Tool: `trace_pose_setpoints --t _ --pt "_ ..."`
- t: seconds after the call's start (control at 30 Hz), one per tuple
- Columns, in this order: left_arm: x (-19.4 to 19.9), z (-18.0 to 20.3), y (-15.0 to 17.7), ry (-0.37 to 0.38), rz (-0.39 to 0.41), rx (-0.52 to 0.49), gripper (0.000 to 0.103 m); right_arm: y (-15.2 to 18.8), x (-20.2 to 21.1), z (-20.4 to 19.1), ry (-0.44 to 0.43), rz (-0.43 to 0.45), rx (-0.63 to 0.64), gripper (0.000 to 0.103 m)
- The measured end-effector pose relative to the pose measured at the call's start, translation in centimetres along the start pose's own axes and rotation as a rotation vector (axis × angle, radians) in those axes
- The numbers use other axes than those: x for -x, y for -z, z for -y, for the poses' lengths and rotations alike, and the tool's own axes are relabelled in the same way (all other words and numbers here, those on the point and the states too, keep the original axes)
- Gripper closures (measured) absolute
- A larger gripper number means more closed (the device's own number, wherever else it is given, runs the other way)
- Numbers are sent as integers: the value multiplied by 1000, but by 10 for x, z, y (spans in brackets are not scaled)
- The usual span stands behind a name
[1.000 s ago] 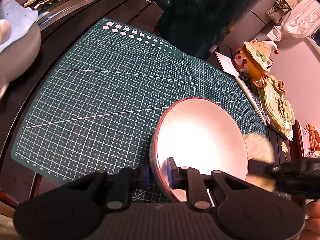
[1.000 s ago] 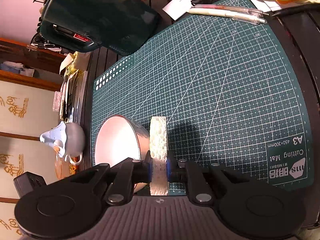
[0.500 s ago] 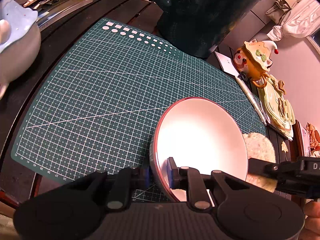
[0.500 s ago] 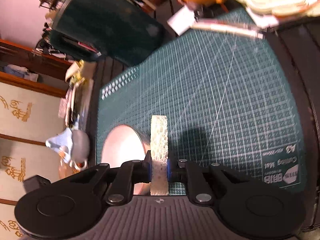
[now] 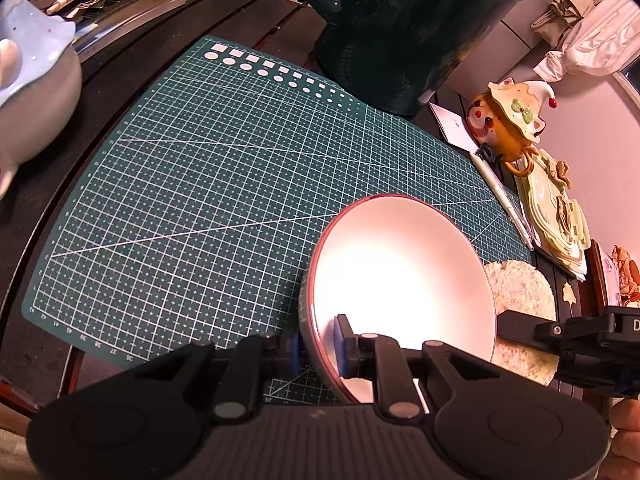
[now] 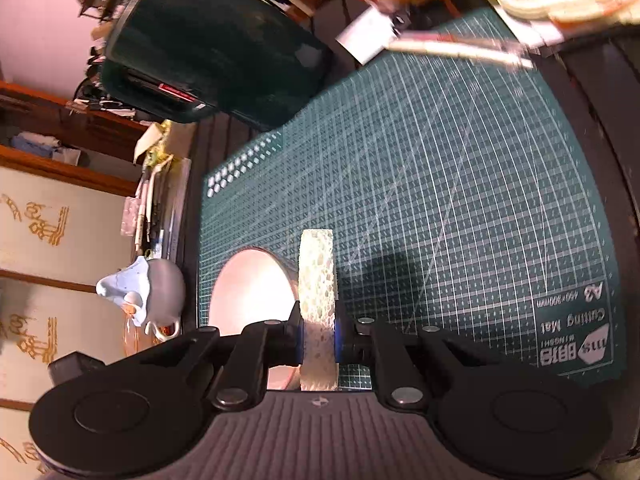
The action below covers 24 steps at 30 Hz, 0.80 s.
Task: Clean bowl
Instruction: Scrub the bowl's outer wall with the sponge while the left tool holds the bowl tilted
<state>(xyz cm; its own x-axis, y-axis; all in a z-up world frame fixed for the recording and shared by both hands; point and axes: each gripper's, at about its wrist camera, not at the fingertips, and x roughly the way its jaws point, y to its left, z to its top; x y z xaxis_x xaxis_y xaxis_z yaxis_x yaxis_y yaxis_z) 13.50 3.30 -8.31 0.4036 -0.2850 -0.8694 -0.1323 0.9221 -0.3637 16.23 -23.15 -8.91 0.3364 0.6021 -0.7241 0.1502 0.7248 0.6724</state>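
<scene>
A white bowl [image 5: 400,276] with a red rim stands tilted on the green cutting mat [image 5: 224,184]. My left gripper [image 5: 318,350] is shut on its near rim, one pad inside and one outside. A pale yellow sponge [image 6: 318,280] is pinched edge-on in my right gripper [image 6: 319,342], which is shut on it. The sponge sits just outside the bowl's [image 6: 250,292] right wall. In the left wrist view the sponge [image 5: 520,304] shows behind the bowl's right rim, with the right gripper's black fingers [image 5: 532,332] holding it.
A big dark green kettle [image 5: 404,28] stands at the mat's far edge. A grey and blue teapot [image 5: 32,92] sits at the left. A bear figurine [image 5: 508,124], pens [image 5: 504,200] and stacked plates [image 5: 560,216] line the right side. Papers lie at the back left.
The sponge has risen along the outside of the bowl's right rim and shows more in the left wrist view. The right wrist view has tilted a little. The left gripper and bowl stayed put.
</scene>
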Motion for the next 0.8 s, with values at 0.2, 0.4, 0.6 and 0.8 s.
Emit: trace_pose_setpoints --t 0.2,0.4,0.6,0.8 --pt "0 0 0 1 -1 0 87 1 6 -3 -4 8 11 90" --pt "0 0 0 1 -1 0 87 2 8 -8 -3 24 28 90" --pt "0 0 0 2 -1 -1 87 1 -2 -2 11 -3 4 90" --pt "1 -2 1 4 0 1 87 -2 4 -1 -5 13 -6 90"
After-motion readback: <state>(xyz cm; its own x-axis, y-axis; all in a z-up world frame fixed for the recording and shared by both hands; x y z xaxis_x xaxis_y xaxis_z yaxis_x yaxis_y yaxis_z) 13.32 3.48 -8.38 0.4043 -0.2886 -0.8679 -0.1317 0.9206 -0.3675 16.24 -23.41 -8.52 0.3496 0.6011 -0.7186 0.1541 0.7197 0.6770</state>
